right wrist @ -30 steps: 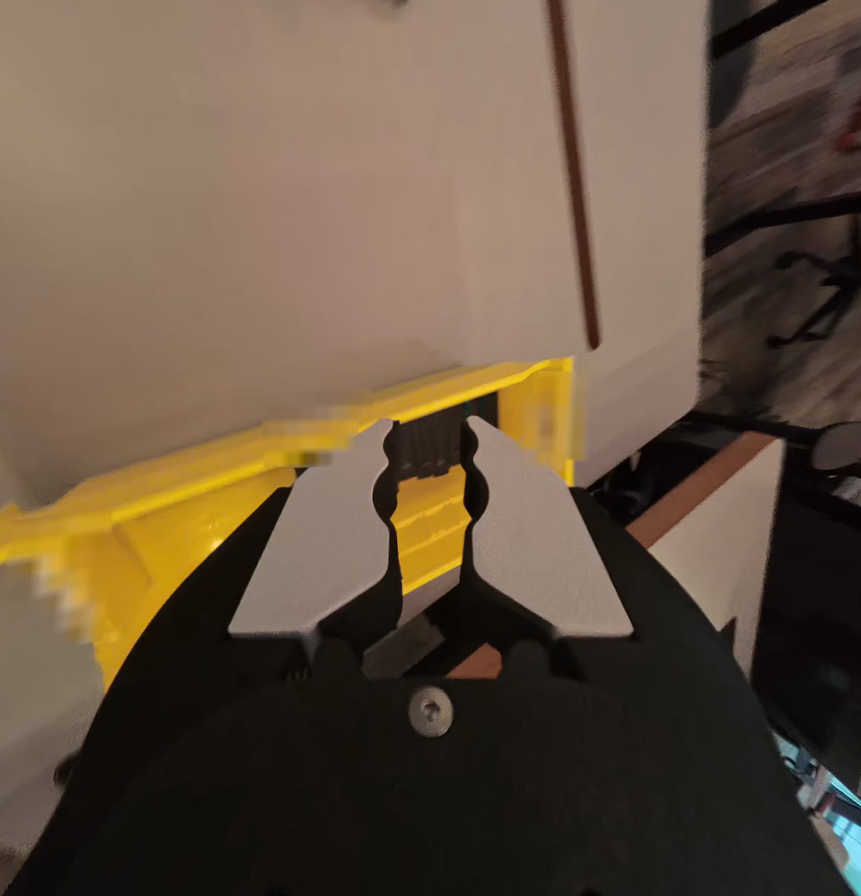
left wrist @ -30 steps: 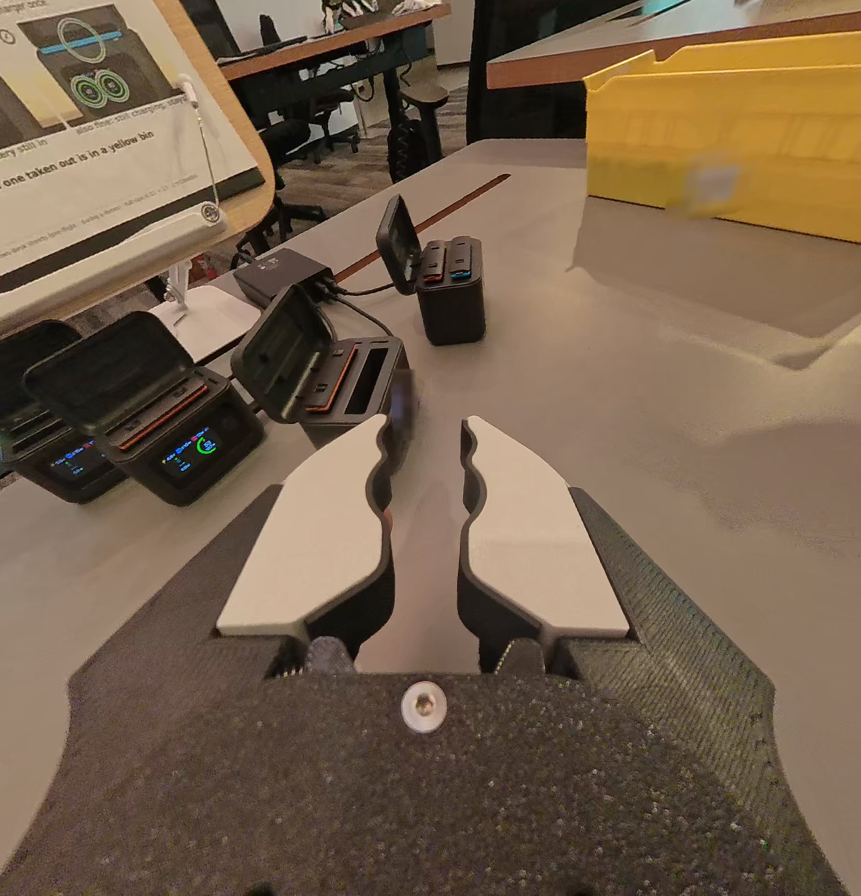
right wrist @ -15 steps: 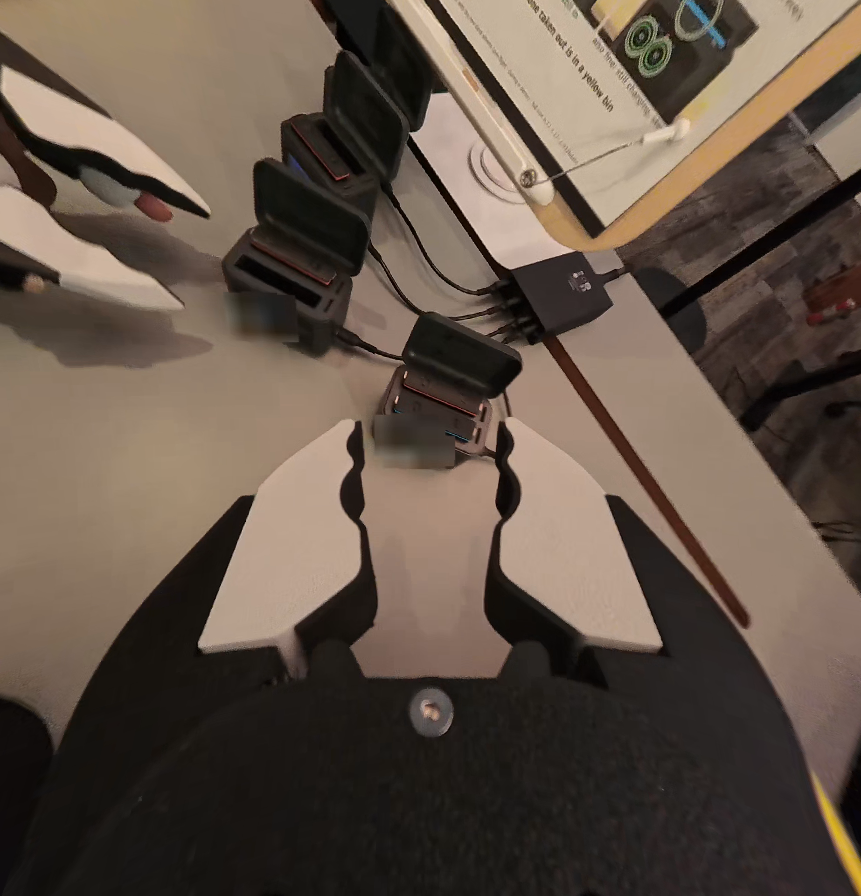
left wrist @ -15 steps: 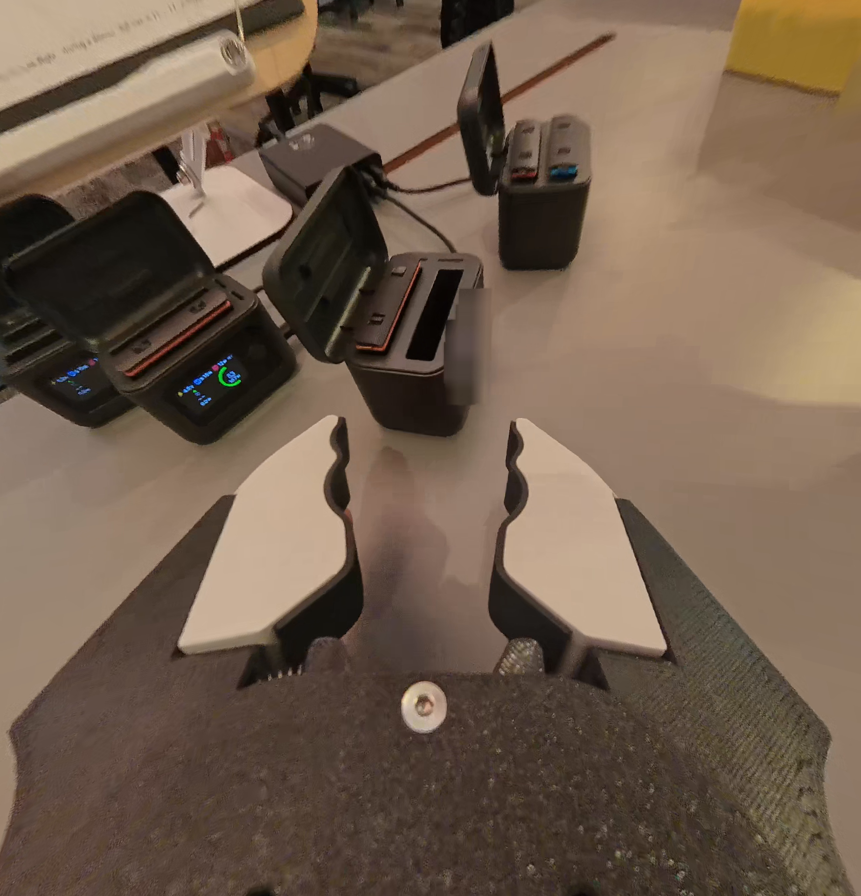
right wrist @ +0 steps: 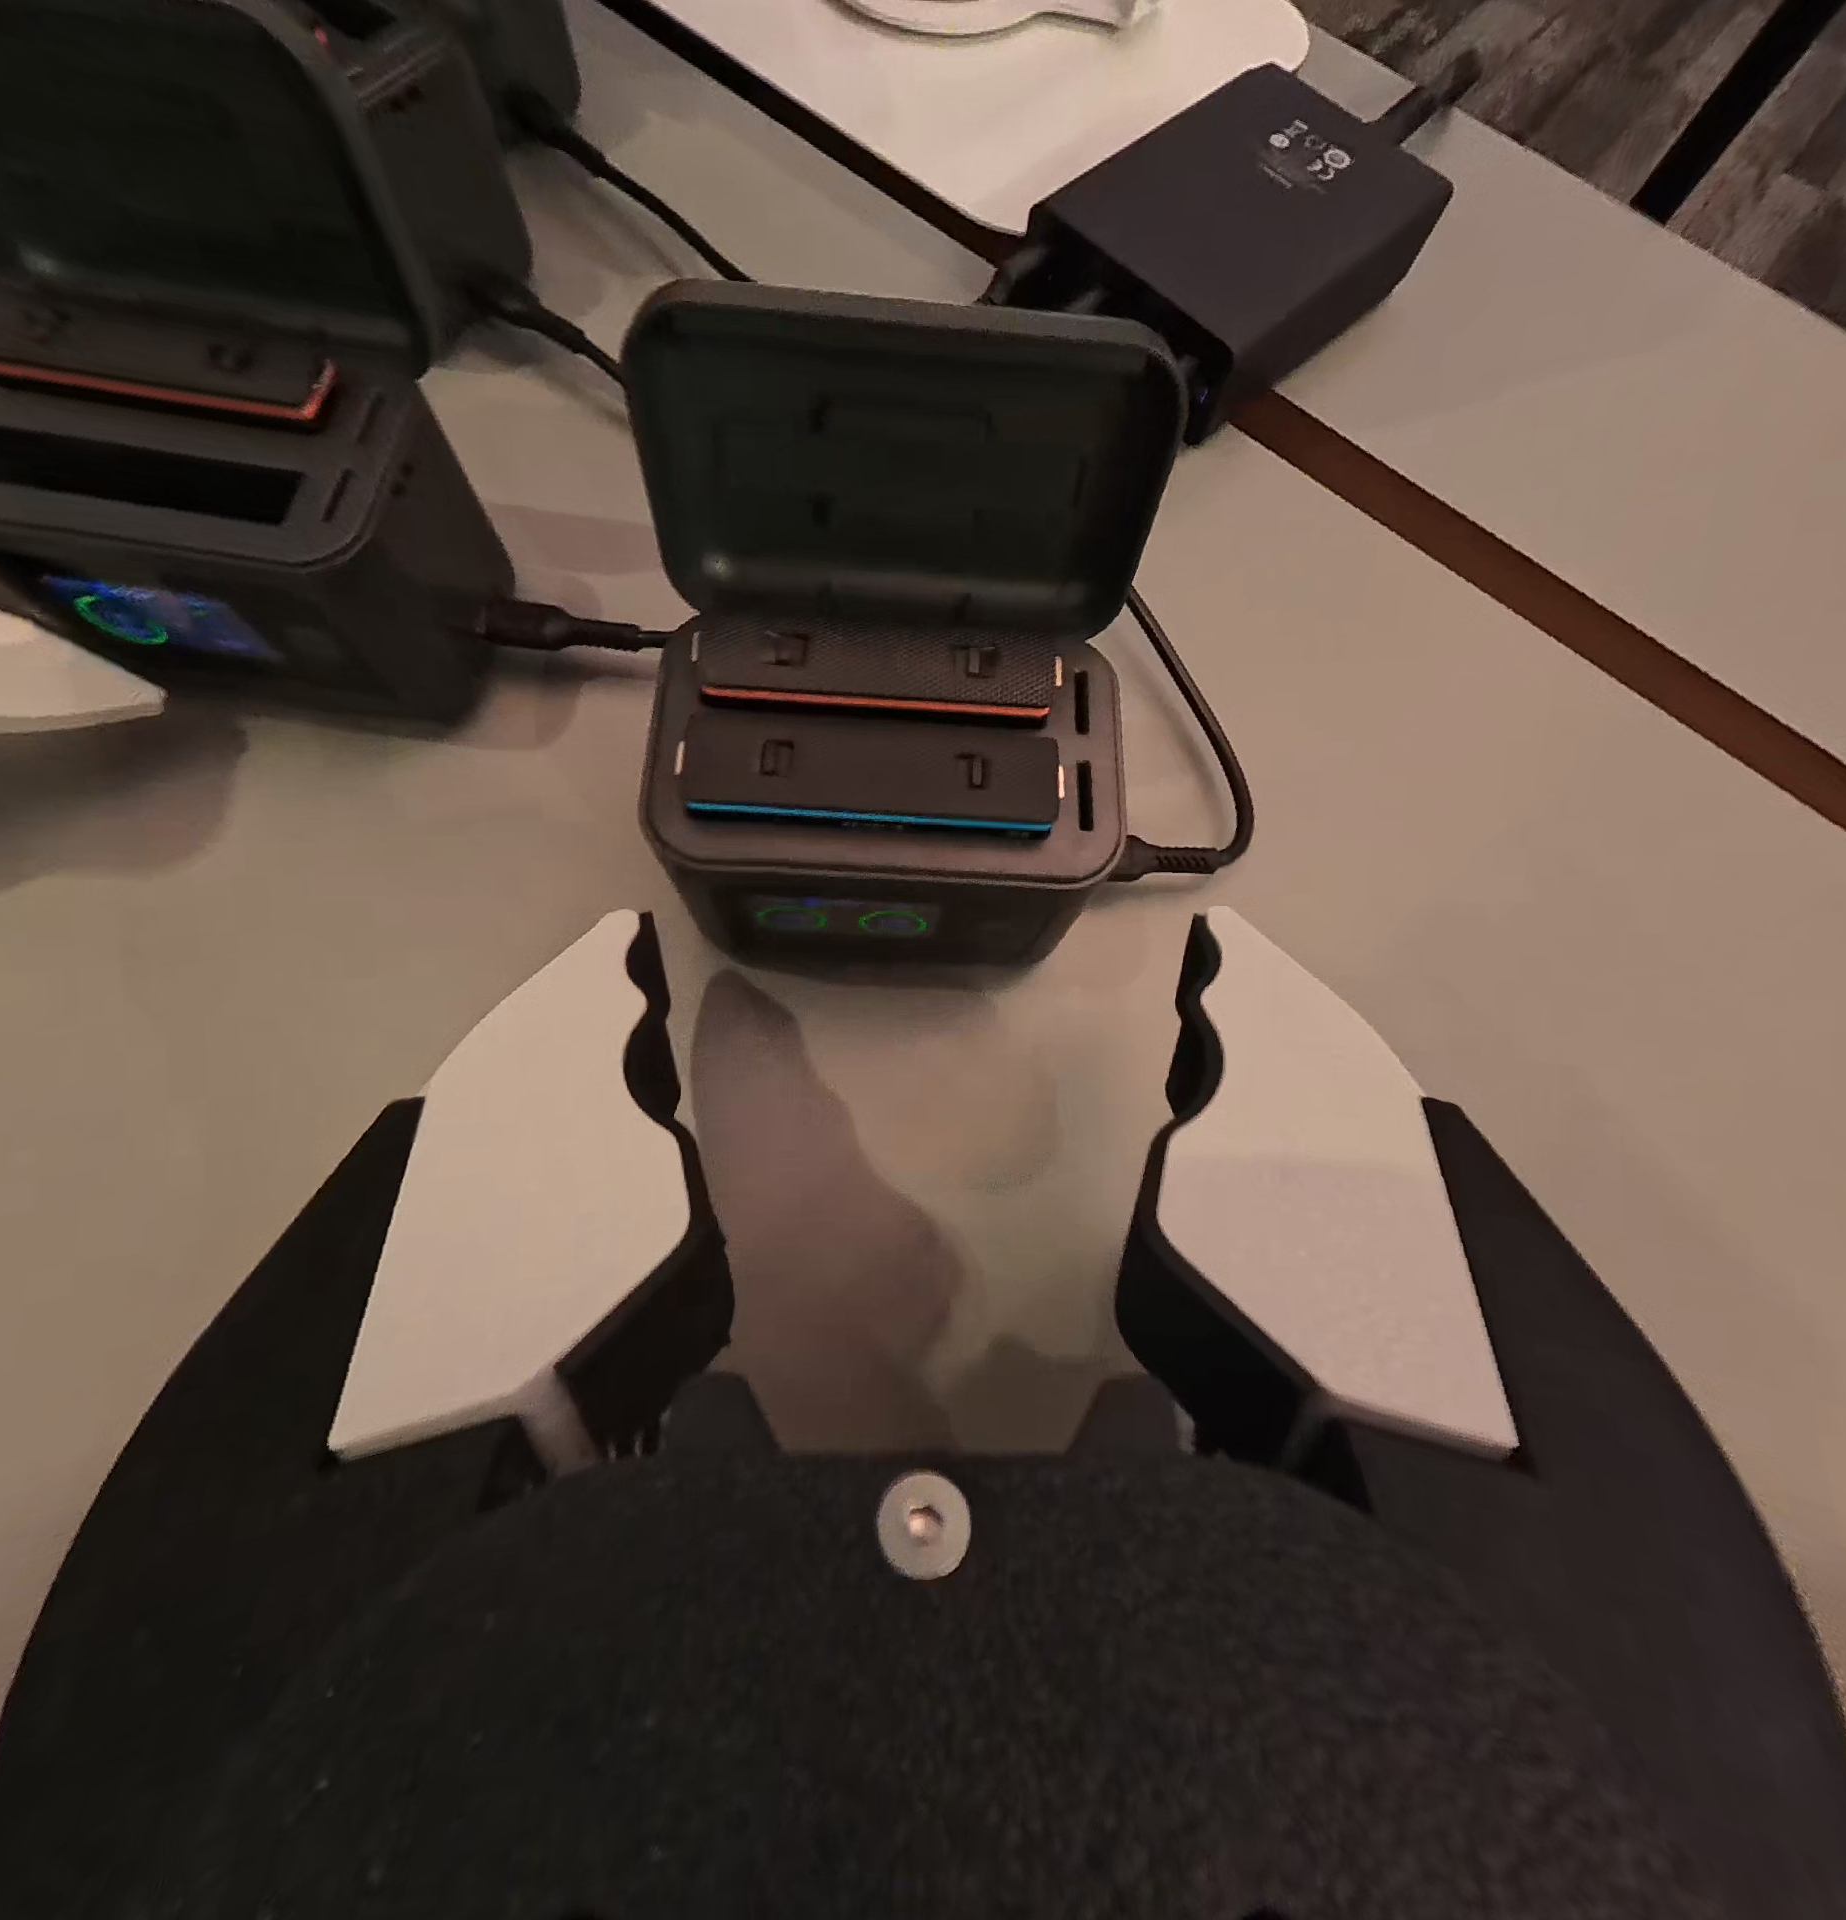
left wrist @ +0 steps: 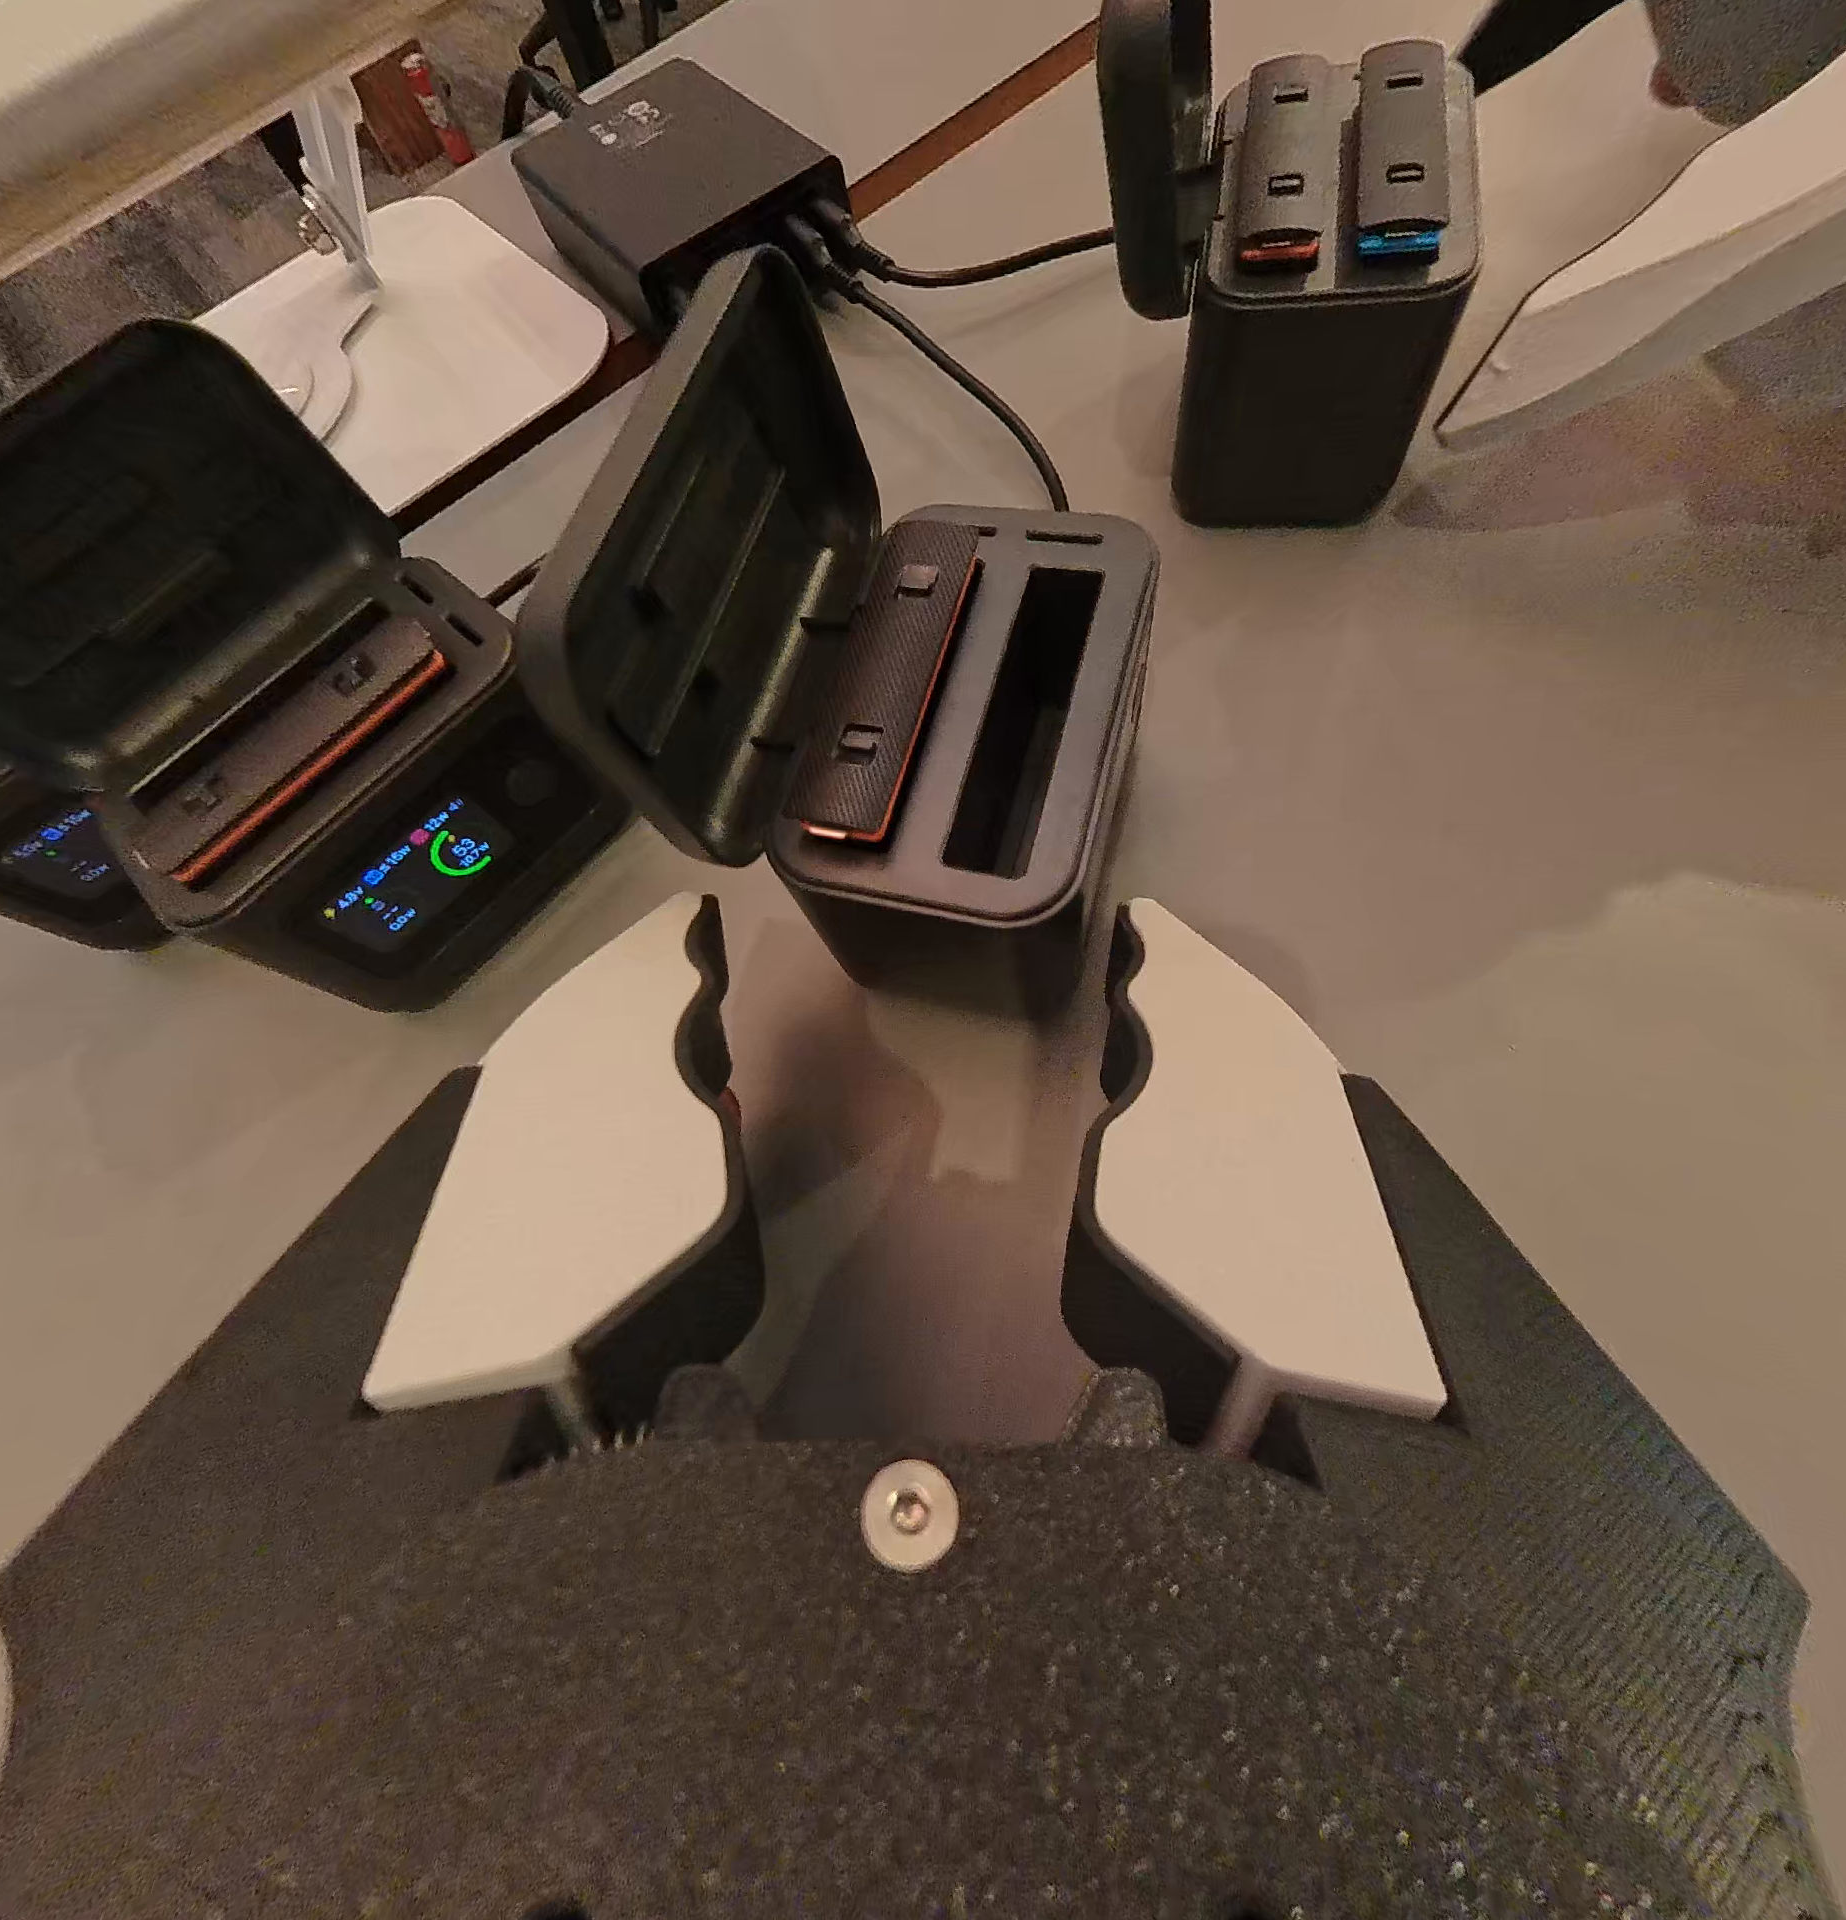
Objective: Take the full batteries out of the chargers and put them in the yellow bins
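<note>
Now the right gripper (right wrist: pixel 919 925), spread empty, faces a two-battery charger (right wrist: pixel 877 821); the left gripper (left wrist: pixel 914 914), likewise spread, faces a half-empty charger (left wrist: pixel 960 748).

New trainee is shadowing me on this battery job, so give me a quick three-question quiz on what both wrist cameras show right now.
1. True or false: the charger ahead of the left gripper has one empty slot.
2. How many batteries sit in the charger ahead of the right gripper?
3. The front battery in that charger has an edge stripe of which colour? A red, B blue, C yellow.

Key:
1. True; one red-edged battery sits beside the empty slot.
2. Two.
3. B.
</note>
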A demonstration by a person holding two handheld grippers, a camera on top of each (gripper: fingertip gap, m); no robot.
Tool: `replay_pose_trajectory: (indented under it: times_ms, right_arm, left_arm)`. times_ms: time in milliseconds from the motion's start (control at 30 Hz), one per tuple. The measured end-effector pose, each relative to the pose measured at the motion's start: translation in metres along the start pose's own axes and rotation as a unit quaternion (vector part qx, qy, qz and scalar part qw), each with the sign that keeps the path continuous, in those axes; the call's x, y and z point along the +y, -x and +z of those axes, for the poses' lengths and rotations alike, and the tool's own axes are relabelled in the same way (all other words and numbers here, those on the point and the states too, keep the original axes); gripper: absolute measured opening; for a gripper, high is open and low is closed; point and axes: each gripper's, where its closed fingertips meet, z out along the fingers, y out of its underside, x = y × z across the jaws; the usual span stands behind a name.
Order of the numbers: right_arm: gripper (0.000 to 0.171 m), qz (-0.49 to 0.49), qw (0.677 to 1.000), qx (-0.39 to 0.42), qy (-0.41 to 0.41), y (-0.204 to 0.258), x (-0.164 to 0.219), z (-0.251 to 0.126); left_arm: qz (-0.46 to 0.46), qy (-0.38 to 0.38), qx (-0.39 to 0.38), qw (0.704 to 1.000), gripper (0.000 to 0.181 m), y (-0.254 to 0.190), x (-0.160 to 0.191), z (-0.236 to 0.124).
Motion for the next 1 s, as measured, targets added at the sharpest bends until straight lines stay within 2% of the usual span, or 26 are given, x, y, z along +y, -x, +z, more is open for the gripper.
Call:
replay_pose_trajectory:
  times_ms: [167,367,433,500,600,833,1000]
  right_arm:
    - [0.082,0.005,1.000,0.009,-0.005,0.005,-0.004,0.018]
    - [0.073,0.020,0.999,0.018,-0.021,0.018,-0.010,0.022]
    - [0.054,0.022,0.999,0.027,-0.027,0.021,-0.012,0.022]
    - [0.048,0.018,0.999,0.027,-0.035,0.028,-0.014,0.024]
    - [0.050,0.007,0.999,0.012,-0.037,0.043,-0.019,0.027]
    - [0.052,-0.042,0.998,-0.028,-0.045,0.082,-0.025,0.033]
    - [0.052,-0.054,0.996,-0.043,-0.050,0.094,-0.027,0.032]
  left_arm:
    - [0.000,0.008,0.001,1.000,0.070,0.002,-0.002,0.008]
    - [-0.009,0.008,-0.014,1.000,0.064,0.011,-0.004,0.012]
    - [-0.019,0.010,-0.030,0.999,0.064,0.020,-0.004,0.013]
    - [-0.031,0.013,-0.035,0.999,0.064,0.028,-0.002,0.014]
    - [-0.044,0.018,-0.055,0.997,0.060,0.041,0.000,0.015]
    - [-0.070,0.026,-0.074,0.995,0.066,0.063,0.008,0.011]
    - [-0.087,0.027,-0.083,0.992,0.064,0.072,0.013,0.000]
